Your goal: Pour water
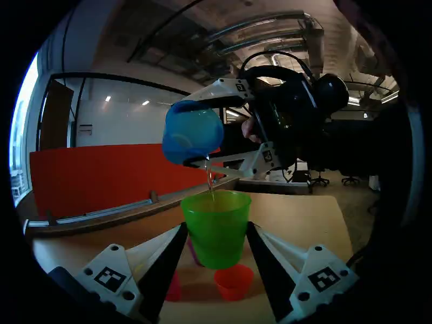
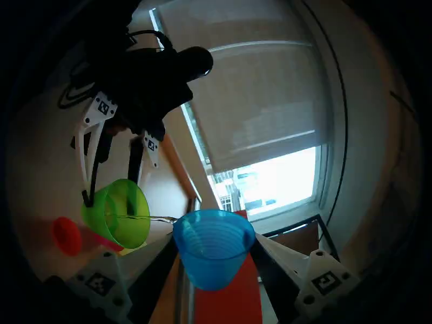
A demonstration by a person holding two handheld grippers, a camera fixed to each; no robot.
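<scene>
The left gripper (image 1: 216, 240) held the green cup (image 1: 216, 229) upright between both fingers, above the desk (image 1: 302, 216); the right gripper (image 2: 213, 245) clasped the blue cup (image 2: 213, 254) between both fingers, tipped far over, just above the green cup's rim and slightly to its left; a thin stream of water (image 1: 209, 178) ran from the blue cup's lip into the green cup; on the desk below sat an orange cup (image 1: 233, 281), and a pink cup (image 1: 174, 289) to its left, partly hidden; a red partition (image 1: 97, 173) stood beyond the desk's far edge.
</scene>
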